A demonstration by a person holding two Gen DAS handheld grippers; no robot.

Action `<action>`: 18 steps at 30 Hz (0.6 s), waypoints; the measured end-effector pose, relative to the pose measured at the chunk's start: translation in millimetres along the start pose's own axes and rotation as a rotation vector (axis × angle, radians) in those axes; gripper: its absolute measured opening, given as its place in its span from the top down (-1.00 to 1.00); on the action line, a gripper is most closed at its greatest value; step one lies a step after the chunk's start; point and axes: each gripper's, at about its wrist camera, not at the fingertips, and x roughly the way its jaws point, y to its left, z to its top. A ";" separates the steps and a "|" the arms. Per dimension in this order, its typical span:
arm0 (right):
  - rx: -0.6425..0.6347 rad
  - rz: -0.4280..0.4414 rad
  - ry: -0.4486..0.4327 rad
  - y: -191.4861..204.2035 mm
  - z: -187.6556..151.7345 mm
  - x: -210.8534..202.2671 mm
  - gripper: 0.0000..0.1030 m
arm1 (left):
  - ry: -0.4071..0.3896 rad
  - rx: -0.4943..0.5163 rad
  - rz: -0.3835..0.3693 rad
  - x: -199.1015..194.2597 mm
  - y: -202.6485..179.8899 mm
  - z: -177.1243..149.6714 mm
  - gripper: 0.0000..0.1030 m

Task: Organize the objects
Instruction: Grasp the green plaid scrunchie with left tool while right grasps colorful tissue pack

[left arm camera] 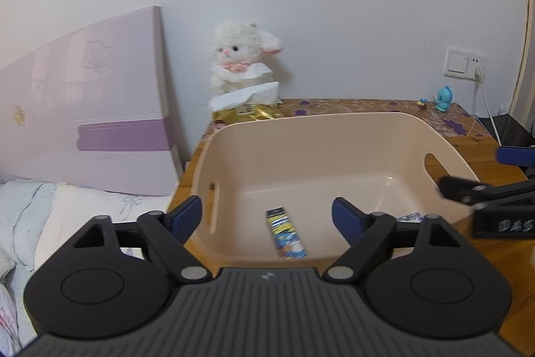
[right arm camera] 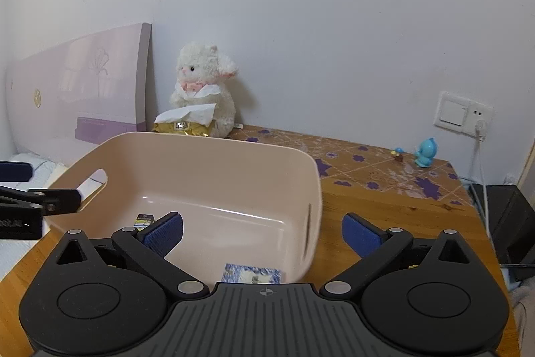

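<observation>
A pale pink plastic bin (left arm camera: 301,136) with handle slots stands on the wooden table; it also shows in the right wrist view (right arm camera: 214,156). Inside lie a long blue-and-yellow packet (left arm camera: 286,233), seen small in the right wrist view (right arm camera: 144,219), and a blue-and-white packet (right arm camera: 252,274), whose edge shows in the left wrist view (left arm camera: 409,218). My left gripper (left arm camera: 267,218) is open and empty over the bin's near left wall. My right gripper (right arm camera: 262,233) is open and empty, straddling the bin's right wall.
A white plush sheep (left arm camera: 242,56) sits behind a gold tissue pack (left arm camera: 247,109) at the table's back left. A small blue figurine (right arm camera: 424,152) and a tiny toy (right arm camera: 398,153) stand at the back right. A wall socket with a plugged cable (right arm camera: 463,113) and a lilac headboard (left arm camera: 83,109) flank the table.
</observation>
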 end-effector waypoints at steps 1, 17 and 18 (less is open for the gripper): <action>0.002 0.002 0.007 -2.0 -2.4 -2.8 -1.00 | 0.001 -0.007 0.001 -4.1 3.9 -3.3 -0.75; -0.026 -0.002 0.254 -11.5 -83.8 17.7 -1.00 | 0.164 -0.034 -0.073 -1.1 17.7 -73.9 -0.78; -0.028 0.000 0.270 -11.3 -88.7 19.8 -1.00 | 0.179 -0.032 -0.086 0.3 14.2 -79.1 -0.78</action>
